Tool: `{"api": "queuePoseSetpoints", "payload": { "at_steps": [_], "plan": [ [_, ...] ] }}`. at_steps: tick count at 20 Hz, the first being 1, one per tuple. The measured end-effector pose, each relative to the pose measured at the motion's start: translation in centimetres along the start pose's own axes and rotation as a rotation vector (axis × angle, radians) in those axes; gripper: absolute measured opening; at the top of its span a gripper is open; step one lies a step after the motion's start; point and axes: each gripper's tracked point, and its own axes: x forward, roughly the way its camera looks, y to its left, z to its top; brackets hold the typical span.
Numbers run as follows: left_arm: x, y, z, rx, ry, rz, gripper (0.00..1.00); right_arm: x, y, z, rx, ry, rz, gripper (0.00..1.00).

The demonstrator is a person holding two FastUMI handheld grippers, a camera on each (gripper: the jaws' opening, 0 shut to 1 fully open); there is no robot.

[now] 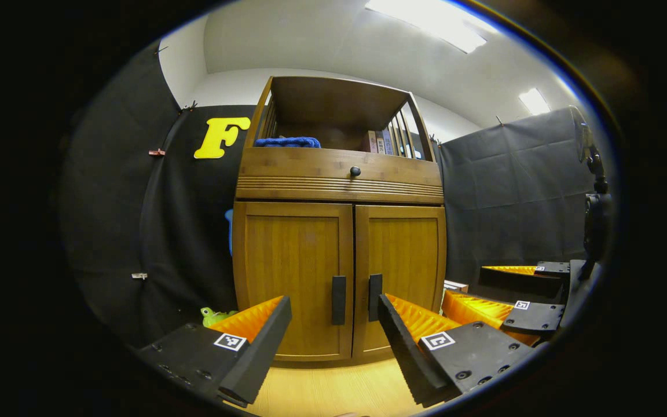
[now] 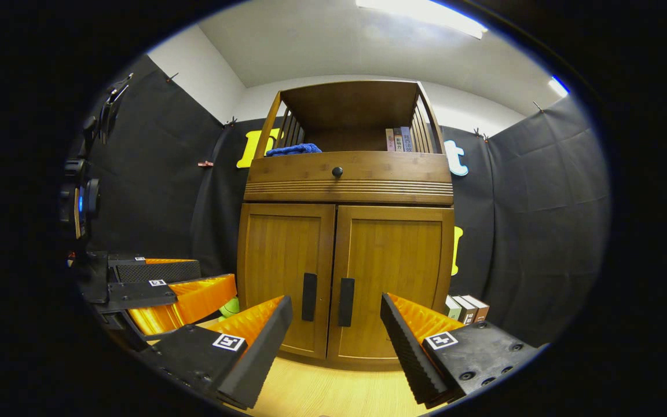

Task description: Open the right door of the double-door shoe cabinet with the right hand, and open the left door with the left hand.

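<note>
My left gripper point(image 1: 333, 324) is spread wide and holds nothing. Dead ahead at twelve o'clock stands the brown bamboo double-door shoe cabinet point(image 1: 339, 231), both doors closed. The left door point(image 1: 290, 278) carries a dark vertical handle point(image 1: 339, 300), which shows between my fingers without touching them. My right gripper point(image 2: 336, 324) is likewise wide open and empty, facing the right door point(image 2: 394, 284) and its dark handle point(image 2: 346, 302), also clear of the fingers. In the left gripper view the right gripper sits at about four o'clock. A crumpled blue cloth point(image 2: 293, 149) lies on the open top shelf at eleven o'clock, near what look like book spines point(image 2: 400, 139). The pale wooden floor point(image 2: 333, 391) runs beneath.
</note>
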Motion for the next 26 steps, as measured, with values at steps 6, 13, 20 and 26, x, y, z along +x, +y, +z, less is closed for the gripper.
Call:
{"api": "queuePoseSetpoints", "payload": {
  "at_steps": [6, 13, 20, 26],
  "plan": [
    [-0.8, 0.2, 0.3, -0.003, -0.021, -0.008, 0.94, 0.8, 0.2, -0.3, 0.000, 0.006, -0.007, 0.97],
    [-2.1, 1.4, -0.2, 0.013, -0.024, 0.000, 0.94, 3.3, 1.4, -2.1, 0.011, 0.046, 0.006, 0.99],
    [-3.6, 2.6, -1.1, 0.027, -0.008, -0.013, 0.94, 6.7, 1.1, -3.8, 0.016, 0.059, -0.025, 0.97],
    [-4.4, 5.2, -2.2, 0.016, 0.024, -0.006, 0.94, 10.5, 0.1, -6.0, 0.036, 0.078, -0.079, 0.95]
  ]
}}
